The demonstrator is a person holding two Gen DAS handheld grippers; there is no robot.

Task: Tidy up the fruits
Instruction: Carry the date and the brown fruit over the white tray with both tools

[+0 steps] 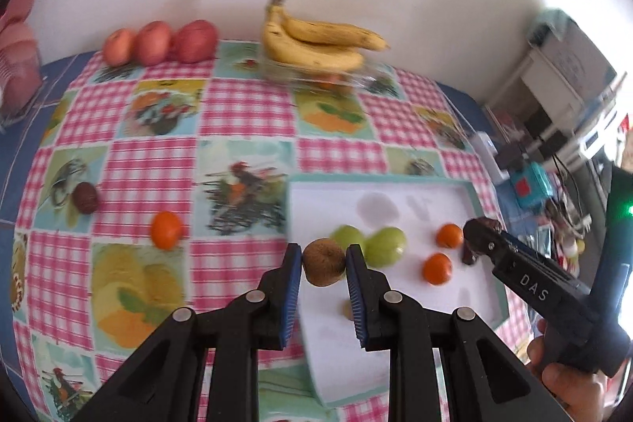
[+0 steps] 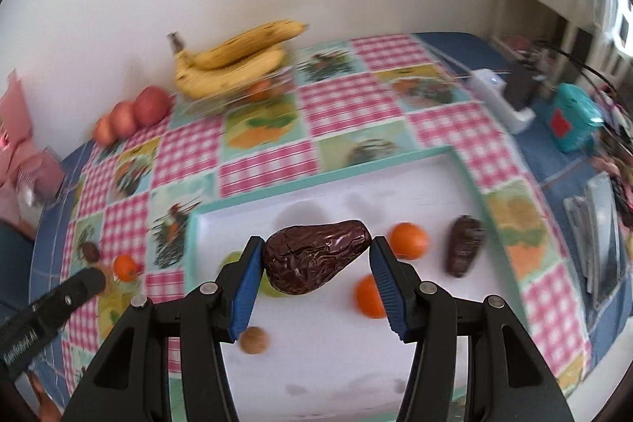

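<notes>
My left gripper (image 1: 323,256) is shut on a brown walnut (image 1: 323,267) and holds it over the left edge of the white tray (image 1: 415,307). My right gripper (image 2: 316,252) is shut on a dark wrinkled date (image 2: 314,258) above the tray (image 2: 356,362); it also shows in the left wrist view (image 1: 480,229). On the tray lie two green fruits (image 1: 385,246), two mandarins (image 1: 437,267), another date (image 2: 463,244) and a walnut (image 2: 255,340). A date (image 1: 85,197) and a mandarin (image 1: 167,229) lie on the cloth left of the tray.
A glass dish with bananas (image 1: 316,44) stands at the back by the wall. Three red apples (image 1: 158,42) sit at the back left. A pink holder (image 1: 16,66) stands at the far left. Boxes and cables (image 1: 526,180) crowd the right table edge.
</notes>
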